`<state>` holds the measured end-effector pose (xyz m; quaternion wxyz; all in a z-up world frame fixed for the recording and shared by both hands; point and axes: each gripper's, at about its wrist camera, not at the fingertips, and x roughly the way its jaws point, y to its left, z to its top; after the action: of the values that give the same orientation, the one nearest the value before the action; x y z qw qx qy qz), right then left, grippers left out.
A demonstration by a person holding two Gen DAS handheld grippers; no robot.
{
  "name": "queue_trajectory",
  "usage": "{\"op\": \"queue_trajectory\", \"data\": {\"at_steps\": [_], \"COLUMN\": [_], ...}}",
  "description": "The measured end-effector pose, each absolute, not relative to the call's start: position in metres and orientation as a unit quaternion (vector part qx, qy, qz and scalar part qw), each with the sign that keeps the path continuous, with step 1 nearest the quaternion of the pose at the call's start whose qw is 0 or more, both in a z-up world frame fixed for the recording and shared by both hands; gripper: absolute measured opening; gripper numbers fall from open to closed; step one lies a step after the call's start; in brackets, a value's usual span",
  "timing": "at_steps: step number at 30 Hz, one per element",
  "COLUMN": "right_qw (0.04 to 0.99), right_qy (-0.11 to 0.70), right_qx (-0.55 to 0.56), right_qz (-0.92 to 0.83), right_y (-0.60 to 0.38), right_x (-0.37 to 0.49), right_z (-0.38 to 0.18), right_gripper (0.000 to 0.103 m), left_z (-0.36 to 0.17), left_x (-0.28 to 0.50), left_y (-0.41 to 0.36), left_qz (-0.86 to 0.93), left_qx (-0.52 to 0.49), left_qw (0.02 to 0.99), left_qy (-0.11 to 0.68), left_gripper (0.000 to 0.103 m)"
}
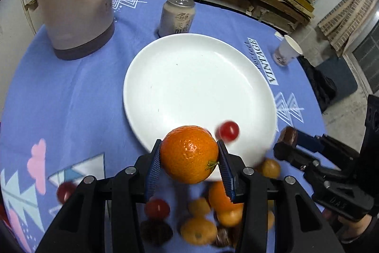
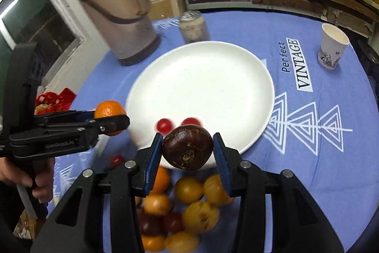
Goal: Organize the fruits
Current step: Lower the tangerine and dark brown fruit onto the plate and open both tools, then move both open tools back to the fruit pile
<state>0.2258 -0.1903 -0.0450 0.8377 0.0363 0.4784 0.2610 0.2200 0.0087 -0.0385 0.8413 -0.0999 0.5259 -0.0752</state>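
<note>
Two fruits are held at once. The left tool (image 1: pixel 189 158) is clamped on an orange (image 1: pixel 189 157), poised over the near rim of the plate (image 1: pixel 189 77). The right tool (image 2: pixel 187 151) is clamped on a dark brown chestnut-like fruit (image 2: pixel 187 146), also above the near rim.

Two cherry tomatoes (image 2: pixel 164 126) are seen on the plate's near edge; one is blurred. A pile of loose fruit (image 2: pixel 189 205) (small yellow and orange ones, some dark red) lies on the worktop just short of the plate.

Handling, as judged: the orange is firm but yielding, its peel grippy, best taken across the middle as now. The brown fruit looks hard, smooth and light; a slip from the ribbed pads is possible. The tomatoes are thin-skinned and roll freely; only a light squeeze is called for.

The worktop is covered by a blue printed cloth (image 2: pixel 308 158), soft and slightly creased. A thermos (image 1: pixel 75 16), a can (image 1: pixel 177 16) and a paper cup (image 2: pixel 332 46) stand beyond the plate. Stacked timber and cardboard fill the shelves behind.
</note>
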Motion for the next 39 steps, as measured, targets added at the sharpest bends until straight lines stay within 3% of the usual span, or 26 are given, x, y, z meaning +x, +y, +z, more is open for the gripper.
{"op": "queue_trajectory", "data": {"at_steps": [8, 12, 18, 24, 26, 29, 39], "right_qw": [0.832, 0.834, 0.836, 0.836, 0.836, 0.84, 0.827], "right_qy": [0.499, 0.499, 0.496, 0.496, 0.497, 0.496, 0.518], "right_qx": [0.024, 0.028, 0.04, 0.035, 0.034, 0.027, 0.003], "right_qz": [0.241, 0.233, 0.233, 0.232, 0.228, 0.22, 0.22], "right_y": [-0.181, -0.183, -0.193, -0.202, -0.206, -0.212, -0.217], "right_x": [0.25, 0.249, 0.235, 0.201, 0.189, 0.169, 0.109], "right_z": [-0.079, -0.083, -0.074, -0.064, -0.062, -0.059, -0.075], "right_gripper": [0.042, 0.045, 0.05, 0.064, 0.078, 0.088, 0.093], "left_z": [-0.069, -0.07, -0.056, -0.039, -0.036, -0.035, -0.056], "left_x": [0.258, 0.257, 0.244, 0.216, 0.204, 0.185, 0.118], "left_y": [0.013, 0.015, 0.016, 0.018, 0.019, 0.022, 0.047], "left_qz": [-0.055, -0.04, -0.037, -0.038, -0.039, -0.036, -0.008], "left_qx": [-0.104, -0.102, -0.096, -0.093, -0.09, -0.091, -0.091], "left_qw": [0.829, 0.831, 0.84, 0.845, 0.845, 0.841, 0.816], "left_qy": [0.547, 0.545, 0.534, 0.525, 0.525, 0.532, 0.571], "left_gripper": [0.046, 0.068, 0.073, 0.075, 0.078, 0.079, 0.079]}}
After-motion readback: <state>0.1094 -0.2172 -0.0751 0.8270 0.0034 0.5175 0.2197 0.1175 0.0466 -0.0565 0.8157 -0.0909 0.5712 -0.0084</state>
